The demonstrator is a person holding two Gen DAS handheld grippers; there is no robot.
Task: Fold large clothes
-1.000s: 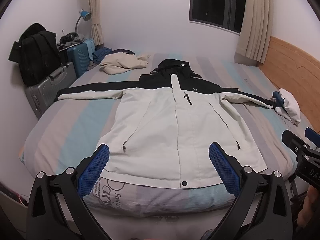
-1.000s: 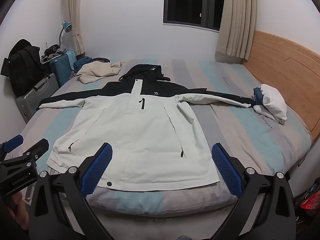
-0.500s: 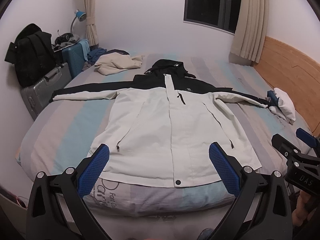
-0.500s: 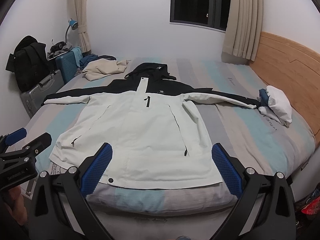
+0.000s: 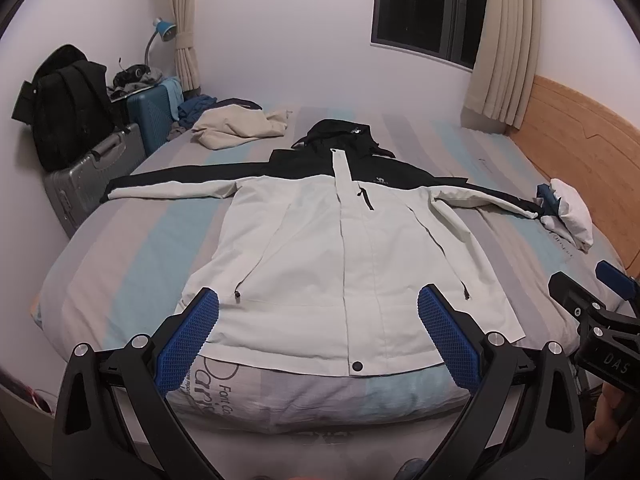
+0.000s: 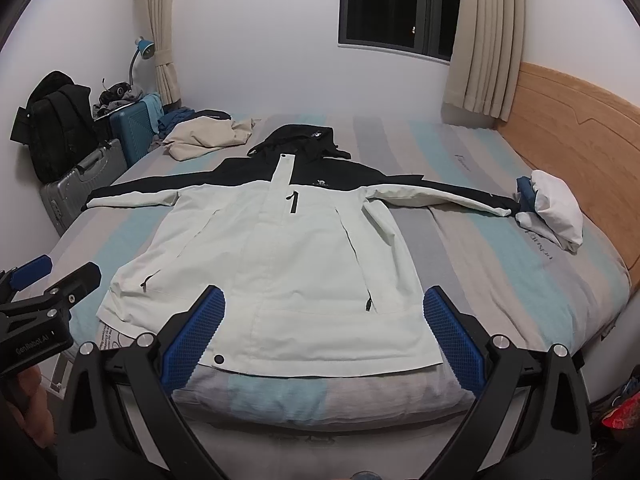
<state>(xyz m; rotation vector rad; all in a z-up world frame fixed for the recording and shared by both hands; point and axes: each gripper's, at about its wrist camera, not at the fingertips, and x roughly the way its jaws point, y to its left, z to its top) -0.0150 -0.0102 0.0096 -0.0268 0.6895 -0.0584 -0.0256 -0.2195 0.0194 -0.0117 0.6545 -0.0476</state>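
Jacket: a white-and-black hooded jacket point(image 5: 332, 248) lies face up and spread flat on the bed point(image 5: 132, 240), zipped, both sleeves stretched out to the sides, hood toward the far wall, hem at the near edge of the mattress.
Left gripper: the left gripper point(image 5: 318, 336) hangs short of the foot of the bed with its blue-padded fingers point(image 5: 188, 340) spread wide and nothing between them; seen from the right wrist it sits at the far left of that view point(image 6: 44, 292).
Right gripper: the right gripper point(image 6: 324, 336) is likewise wide open and holds nothing, level with the jacket's hem but clear of the cloth (its pads frame the hem only by line of sight).
Bed: striped grey, blue and beige cover, a wooden headboard point(image 6: 572, 128) along the right side.
Other clothes: a beige garment point(image 5: 240, 128) lies crumpled at the far left corner; a white-and-blue bundle point(image 6: 552, 208) rests just past the jacket's right-hand cuff.
Beside the bed: a silver case point(image 5: 88, 180), a blue suitcase point(image 5: 150, 116) and a black backpack point(image 5: 66, 100) stand against the left wall under a blue lamp point(image 5: 164, 30).
Far wall: a dark window point(image 6: 396, 4) with cream curtains.
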